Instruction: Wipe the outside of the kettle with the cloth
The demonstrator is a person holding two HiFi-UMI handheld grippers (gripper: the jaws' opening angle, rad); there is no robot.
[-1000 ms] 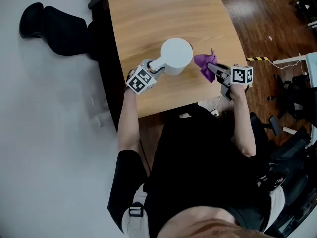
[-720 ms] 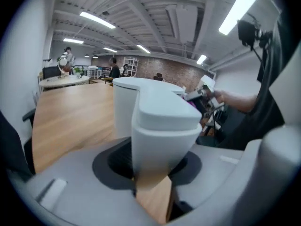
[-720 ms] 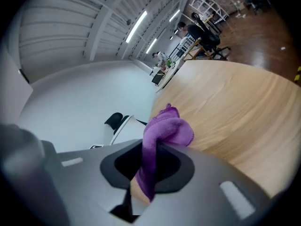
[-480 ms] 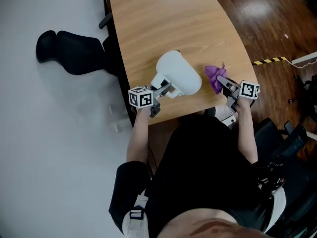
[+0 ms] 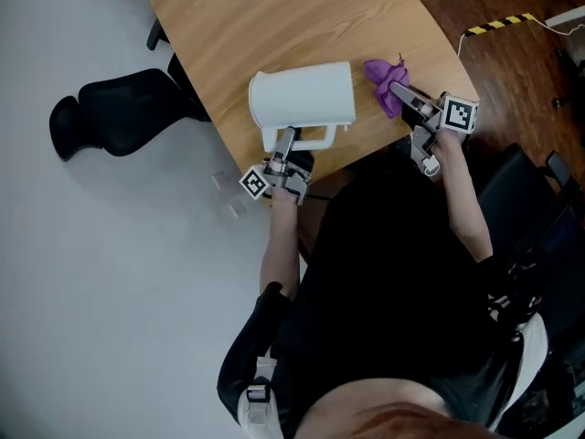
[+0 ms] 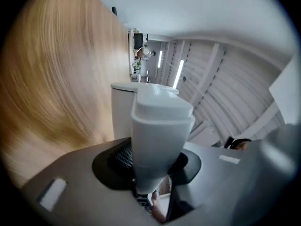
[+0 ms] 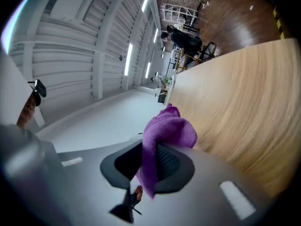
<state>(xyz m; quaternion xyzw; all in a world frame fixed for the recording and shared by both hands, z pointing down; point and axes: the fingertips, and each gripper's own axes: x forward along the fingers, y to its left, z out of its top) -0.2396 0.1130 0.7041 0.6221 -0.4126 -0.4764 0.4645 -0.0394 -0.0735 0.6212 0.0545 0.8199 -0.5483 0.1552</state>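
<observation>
Head view: the kettle [image 5: 302, 103] stood upright a second ago. Now it is tipped onto its side over the table [image 5: 274, 26], long wall up, handle [image 5: 308, 137] toward the person. The left gripper [image 5: 285, 146] has swung with it and is clamped on that handle. The right gripper [image 5: 400, 94] carries the cloth [image 5: 382, 71] just beside the kettle's end, and I cannot tell whether they touch. The tilt bares a broad wall, so wiping looks ready to begin.

Left gripper view: the jaws press on the handle [image 6: 157, 135] from both sides. The body [image 6: 123, 112] rises behind it, mostly hidden.

Right gripper view: the jaws pinch a fold of cloth [image 7: 165, 134], and its free end bulges past them above the table [image 7: 244, 112]. The pale surface to the left may be the kettle, but that is unclear.
</observation>
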